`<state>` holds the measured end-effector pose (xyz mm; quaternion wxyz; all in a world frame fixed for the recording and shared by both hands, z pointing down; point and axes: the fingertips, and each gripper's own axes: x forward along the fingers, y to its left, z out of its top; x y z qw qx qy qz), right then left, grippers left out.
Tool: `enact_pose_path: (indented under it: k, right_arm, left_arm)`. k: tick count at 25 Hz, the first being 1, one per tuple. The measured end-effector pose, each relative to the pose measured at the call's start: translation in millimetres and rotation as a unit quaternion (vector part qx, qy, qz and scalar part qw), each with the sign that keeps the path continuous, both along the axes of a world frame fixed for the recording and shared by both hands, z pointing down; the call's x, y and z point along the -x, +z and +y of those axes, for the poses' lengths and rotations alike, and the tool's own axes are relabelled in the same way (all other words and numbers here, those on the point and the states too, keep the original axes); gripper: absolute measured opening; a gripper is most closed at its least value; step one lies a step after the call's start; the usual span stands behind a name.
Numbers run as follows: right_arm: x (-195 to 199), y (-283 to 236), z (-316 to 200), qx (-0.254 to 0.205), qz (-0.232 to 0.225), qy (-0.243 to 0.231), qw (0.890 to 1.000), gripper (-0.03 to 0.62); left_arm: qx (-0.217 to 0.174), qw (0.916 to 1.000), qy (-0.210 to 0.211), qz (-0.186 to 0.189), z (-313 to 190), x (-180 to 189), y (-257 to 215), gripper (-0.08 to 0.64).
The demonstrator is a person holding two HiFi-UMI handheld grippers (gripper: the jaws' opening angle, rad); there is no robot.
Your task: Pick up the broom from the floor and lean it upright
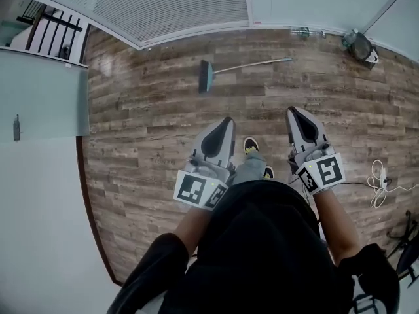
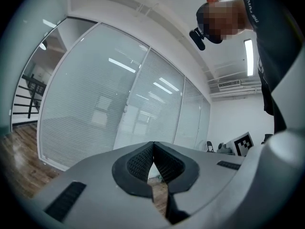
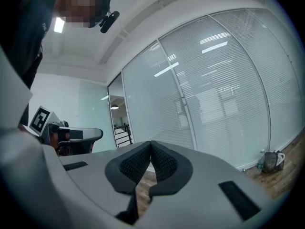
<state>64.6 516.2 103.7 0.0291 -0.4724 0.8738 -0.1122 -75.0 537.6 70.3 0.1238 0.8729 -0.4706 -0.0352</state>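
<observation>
1. Head view: broom (image 1: pixel 245 66) flat on the floor (image 1: pixel 144 110) near the glass wall (image 1: pixel 170 5), well ahead of left tool (image 1: pixel 228 120) and right tool (image 1: pixel 292 111); white cable (image 1: pixel 378 183) far right.
2. Left gripper view: left tool (image 2: pixel 153 149) pressed together, empty.
3. Right gripper view: right tool (image 3: pixel 151 148) together, empty; dark bag (image 3: pixel 270 161) beside the glass.

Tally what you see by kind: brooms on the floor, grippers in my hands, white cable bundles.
broom: 1
grippers: 2, the left gripper and the right gripper
white cable bundle: 1
Total: 4
</observation>
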Motion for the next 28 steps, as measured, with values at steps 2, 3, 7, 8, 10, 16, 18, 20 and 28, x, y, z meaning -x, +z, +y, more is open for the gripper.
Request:
enact_pose_path:
  k: [2,3,7,8,10,16,18,20,28]
  right_arm:
    - [6.6,-1.8,-17.1,-0.001,0.005,-0.001,1.000,0.017]
    - [8.8,-1.9,-23.5,0.000,0.008,-0.001,1.000,0.017]
    - [16.6,1.6,-45.7,0.003,0.016,0.002,1.000,0.017]
    - [18.3,2.5,-49.7,0.004,0.018,0.003,1.000,0.017]
    - [22.6,2.7,-54.5,0.005,0.024,0.002,1.000,0.017]
    - [25.2,2.9,-76.2,0.010,0.026,0.001,1.000,0.017]
    - [21.5,4.9,-84.8,0.013,0.026,-0.002,1.000,0.017]
    - [17.7,8.9,-94.4,0.020,0.024,-0.004,1.000,0.017]
    - [13.8,-1.5,-165.9,0.010,-0.001,-0.024,1.000,0.017]
  left_arm:
    - [-0.001,1.0000,-0.002,0.002,-17.0,7.6,0.0,0.023]
    - [-0.001,1.0000,-0.002,0.003,-24.4,10.9,1.2,0.023]
    - [0.004,1.0000,-0.005,0.007,-54.5,24.5,9.9,0.023]
    - [0.006,0.9999,-0.005,0.007,-60.3,27.0,12.1,0.023]
    - [0.009,0.9999,-0.006,0.010,-67.5,32.4,14.4,0.023]
    - [0.015,0.9994,-0.026,0.016,-88.7,42.6,19.2,0.023]
    - [0.016,0.9993,-0.031,0.016,-97.3,39.8,20.2,0.023]
    - [0.017,0.9991,-0.033,0.020,-106.5,36.5,20.7,0.023]
    - [0.005,0.9988,-0.049,0.009,-170.2,27.8,2.5,0.023]
